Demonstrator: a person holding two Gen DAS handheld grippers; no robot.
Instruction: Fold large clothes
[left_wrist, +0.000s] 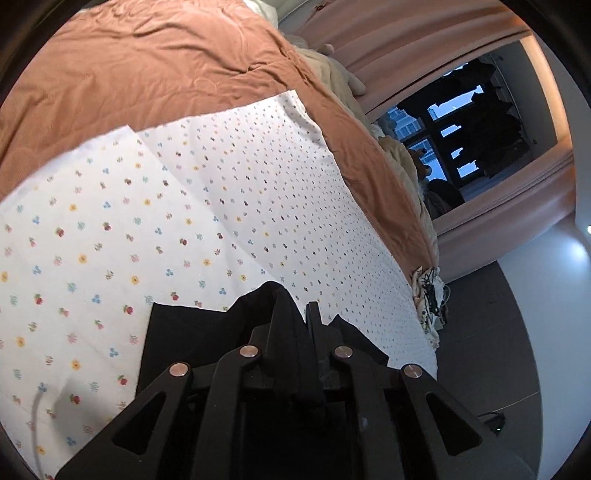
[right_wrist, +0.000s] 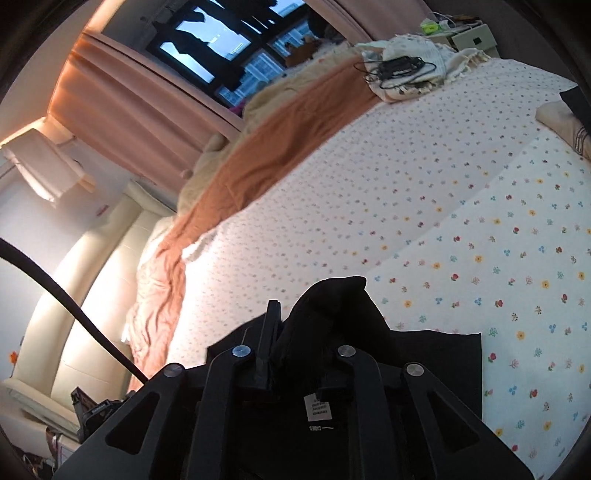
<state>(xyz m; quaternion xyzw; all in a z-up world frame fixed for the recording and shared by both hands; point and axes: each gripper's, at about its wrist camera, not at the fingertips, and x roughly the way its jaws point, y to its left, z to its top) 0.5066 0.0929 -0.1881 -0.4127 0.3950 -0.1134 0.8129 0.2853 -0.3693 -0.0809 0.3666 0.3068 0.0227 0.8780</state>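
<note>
I have both tongs clamped on a black garment, holding it up over the bed. My left tongs pinch a bunched peak of the dark cloth between nearly closed fingers. My right tongs do the same; a tall crest of cloth rises just beside the thin black finger.

I judge this to be an early step: the garment is lifted by one edge, probably the collar side, since a small white label hangs below the right tongs. The next move, as I read it, calls for carrying the cloth forward over the bed and laying it flat, both tongs level and apart so the edge stays taut.

The garment is plain black, matte and soft. It drapes from each pinch in loose folds, with one straight edge showing against the bed in each view. Most of it hangs below the cameras, so I cannot tell its full shape.

The bed wears a white sheet dotted with small coloured flowers. An orange blanket lies along the bed's far side. Near the bed's far corner a tangle of black cables rests on a pale cloth. Pink curtains and a dark window stand beyond the bed.
</note>
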